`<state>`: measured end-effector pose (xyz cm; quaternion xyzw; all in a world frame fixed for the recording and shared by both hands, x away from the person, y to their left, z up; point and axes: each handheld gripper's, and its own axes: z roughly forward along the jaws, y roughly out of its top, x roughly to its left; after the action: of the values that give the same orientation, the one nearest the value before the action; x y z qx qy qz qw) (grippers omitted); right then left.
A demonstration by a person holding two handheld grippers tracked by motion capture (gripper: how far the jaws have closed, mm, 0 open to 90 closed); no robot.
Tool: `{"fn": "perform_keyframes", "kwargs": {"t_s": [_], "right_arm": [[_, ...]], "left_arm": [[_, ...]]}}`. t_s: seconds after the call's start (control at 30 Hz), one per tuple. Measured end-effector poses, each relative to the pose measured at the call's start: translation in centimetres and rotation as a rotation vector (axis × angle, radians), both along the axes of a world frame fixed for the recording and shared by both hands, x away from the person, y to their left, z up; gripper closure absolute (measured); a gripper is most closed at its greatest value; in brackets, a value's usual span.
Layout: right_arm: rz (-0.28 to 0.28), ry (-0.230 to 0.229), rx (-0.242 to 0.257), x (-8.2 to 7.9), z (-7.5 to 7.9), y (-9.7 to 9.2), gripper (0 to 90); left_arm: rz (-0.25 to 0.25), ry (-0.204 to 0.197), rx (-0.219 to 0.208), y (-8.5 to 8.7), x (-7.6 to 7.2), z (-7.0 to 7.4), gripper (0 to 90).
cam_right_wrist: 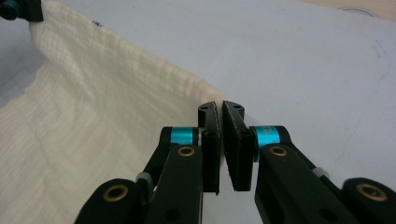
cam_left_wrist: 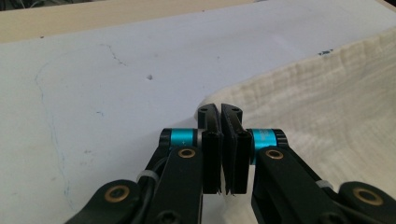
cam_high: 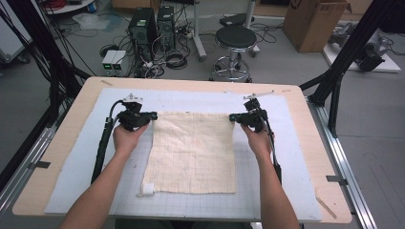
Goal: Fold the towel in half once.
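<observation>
A cream cloth [cam_high: 193,152] of soft, crinkled, loosely woven fabric is being shown matt against a smooth, pale gridded mat [cam_high: 76,167], itself being carried by a light wooden tabletop [cam_high: 47,157]. Matt black plastic and glossy blue metal collars are being displayed on the left gripper [cam_left_wrist: 219,112].

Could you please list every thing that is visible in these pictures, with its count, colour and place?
cloth: one, cream, middle of the mat, far corners pinched
label: one, white, cloth's near left corner
mat: one, pale blue-grey, covers the table
table: one, light wood
stool: one, black, beyond the table
computer towers: two, black, floor, far left
cardboard box: one, brown, floor, far right
left gripper: one, black, shut on cloth's far left corner
right gripper: one, black, shut on far right corner
</observation>
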<state>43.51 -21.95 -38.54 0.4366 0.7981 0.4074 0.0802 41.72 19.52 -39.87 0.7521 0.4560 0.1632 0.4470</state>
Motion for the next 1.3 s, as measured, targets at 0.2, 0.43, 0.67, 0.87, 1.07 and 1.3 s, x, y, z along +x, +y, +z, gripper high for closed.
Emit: {"fn": "perform_keyframes", "kwargs": {"t_s": [0.2,0.43,0.67,0.87,1.07,1.3], "right_arm": [[0.031,-0.04,0.038,-1.8,0.7,-0.1,85.7],[0.057,-0.04,0.058,-3.6,0.6,-0.6,85.8],[0.088,-0.066,0.065,-5.4,0.9,-0.6,85.8],[0.104,-0.064,0.079,-6.2,0.8,-0.9,85.7],[0.128,-0.07,0.08,-7.1,0.6,-0.9,85.7],[0.152,-0.077,0.071,-8.6,0.5,-0.9,85.7]], "left_arm": [[-0.021,-0.033,-0.023,0.5,-1.8,0.5,86.5],[-0.053,-0.064,-0.018,0.9,-3.6,1.1,86.5],[-0.077,-0.083,-0.023,1.2,-5.1,0.8,86.5],[-0.102,-0.083,-0.035,1.5,-6.3,0.5,86.4],[-0.124,-0.08,-0.032,1.7,-7.4,0.1,86.3],[-0.147,-0.085,-0.042,1.9,-8.7,-0.1,86.3]]}}
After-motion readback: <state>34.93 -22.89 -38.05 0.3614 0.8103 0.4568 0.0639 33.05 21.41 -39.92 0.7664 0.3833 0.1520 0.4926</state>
